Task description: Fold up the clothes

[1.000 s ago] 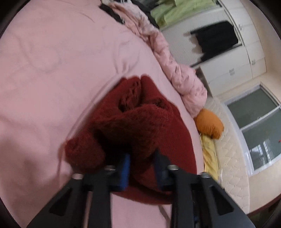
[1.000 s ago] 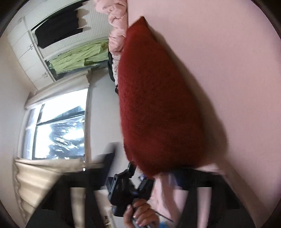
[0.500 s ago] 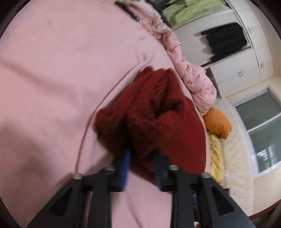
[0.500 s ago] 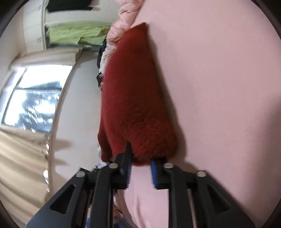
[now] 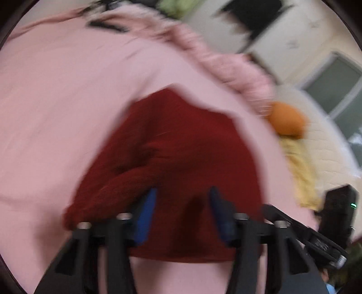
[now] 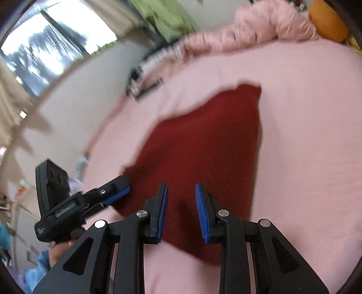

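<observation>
A dark red knitted sweater lies folded on the pink bed sheet. My right gripper hovers over its near edge. It is open, its blue pads apart, with only the sweater's surface showing in the gap. In the blurred left wrist view the sweater fills the middle, and a bunched sleeve lies at its left side. My left gripper is over the near hem with its jaws closing. The knit shows between the pads, and I see no pinch. In the right wrist view the left gripper has its tip at the sweater's left corner.
A crumpled pink quilt runs along the bed's far edge, beside an orange cushion and a yellow cloth. A green garment hangs by the window. A person's hand holds the left gripper.
Both grippers have let go of the sweater and drawn back. It has gone from a hanging, bunched state to lying flat. The right view has rolled upright and risen.
</observation>
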Demonstrator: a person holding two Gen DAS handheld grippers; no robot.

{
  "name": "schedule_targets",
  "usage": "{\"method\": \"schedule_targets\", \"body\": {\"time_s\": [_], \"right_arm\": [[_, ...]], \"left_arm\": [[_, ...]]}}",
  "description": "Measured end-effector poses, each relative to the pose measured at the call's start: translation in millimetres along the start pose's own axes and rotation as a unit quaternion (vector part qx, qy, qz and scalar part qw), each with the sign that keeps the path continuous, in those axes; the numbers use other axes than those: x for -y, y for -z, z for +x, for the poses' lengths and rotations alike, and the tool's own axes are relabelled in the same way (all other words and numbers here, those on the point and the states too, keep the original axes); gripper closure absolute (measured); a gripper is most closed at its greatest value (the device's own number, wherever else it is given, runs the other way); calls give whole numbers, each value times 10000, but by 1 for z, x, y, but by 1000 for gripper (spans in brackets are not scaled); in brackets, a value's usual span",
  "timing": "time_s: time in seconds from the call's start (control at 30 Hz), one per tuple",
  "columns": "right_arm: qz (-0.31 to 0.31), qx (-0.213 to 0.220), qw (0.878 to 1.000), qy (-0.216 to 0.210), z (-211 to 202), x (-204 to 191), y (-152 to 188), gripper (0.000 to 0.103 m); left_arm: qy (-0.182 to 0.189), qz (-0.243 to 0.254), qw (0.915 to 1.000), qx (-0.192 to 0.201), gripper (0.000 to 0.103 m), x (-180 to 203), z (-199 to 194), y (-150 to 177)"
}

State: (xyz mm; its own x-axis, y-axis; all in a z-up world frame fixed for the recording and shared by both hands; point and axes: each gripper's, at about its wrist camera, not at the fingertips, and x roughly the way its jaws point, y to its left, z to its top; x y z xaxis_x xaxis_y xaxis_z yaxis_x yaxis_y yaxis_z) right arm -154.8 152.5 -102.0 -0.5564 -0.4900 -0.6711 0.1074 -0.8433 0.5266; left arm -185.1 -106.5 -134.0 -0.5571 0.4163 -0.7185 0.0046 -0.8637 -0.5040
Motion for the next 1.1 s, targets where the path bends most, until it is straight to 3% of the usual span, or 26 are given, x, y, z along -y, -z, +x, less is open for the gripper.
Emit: {"method": "schedule_targets", "body": {"time_s": [0.03,0.1,0.2,0.27,0.33,0.4,0.47,0.53,0.6,0.7,0.77,0.8,0.83,0.9,1.0,1.07,1.1], "right_arm": [[-45,-127,9999,67,11,4,4,79],[-172,-182,9996,99,25,9,12,80],[-472,-196,9984,233,22,5,14,81],[-786,14,9964,313,9,-13,-1,81],[-1259,600,9890,495,-9,-26,-13,79],[-1330,552,9865,780,1,-29,-27,79],[-1180,203,9877,1007,24,-22,-34,79],[-984,-202,9875,1211,51,-9,-33,79],[-1077,-197,9860,1257,63,-4,-25,79],[-1255,-42,9829,1350,61,-9,-21,78],[-1289,141,9833,1275,49,-14,-21,78],[-1284,301,9839,1205,39,-17,-19,78],[-1278,460,9842,1135,29,-20,-16,78],[-1266,779,9839,995,9,-26,-12,78],[-1316,884,9829,937,-5,-32,8,78],[-1323,663,9844,951,2,-31,21,78],[-1301,488,9854,986,9,-28,26,78]], "left_arm": [[-10,-154,9999,20,87,-12,2,4],[228,-432,9987,110,93,-32,-2,10],[257,-335,9991,65,95,-36,-14,15],[183,-25,9995,252,83,-26,-31,21],[149,404,9972,614,45,-7,-45,22],[32,718,9941,812,37,4,-48,19],[-349,712,9950,612,40,-5,-35,17],[-656,643,9951,360,62,-17,-21,16],[-969,764,9920,260,76,-22,-18,15],[-1046,955,9885,537,78,-4,-37,7],[-654,1140,9857,1051,64,13,-60,1],[-547,1236,9838,1175,48,21,-65,-4],[-532,1379,9829,1100,40,32,-58,-14],[-567,1650,9803,921,39,53,-41,-29],[-748,1986,9761,457,39,65,7,-39],[-1179,1950,9734,-228,39,54,50,-34],[-1374,2017,9690,-376,38,48,63,-29]]}}
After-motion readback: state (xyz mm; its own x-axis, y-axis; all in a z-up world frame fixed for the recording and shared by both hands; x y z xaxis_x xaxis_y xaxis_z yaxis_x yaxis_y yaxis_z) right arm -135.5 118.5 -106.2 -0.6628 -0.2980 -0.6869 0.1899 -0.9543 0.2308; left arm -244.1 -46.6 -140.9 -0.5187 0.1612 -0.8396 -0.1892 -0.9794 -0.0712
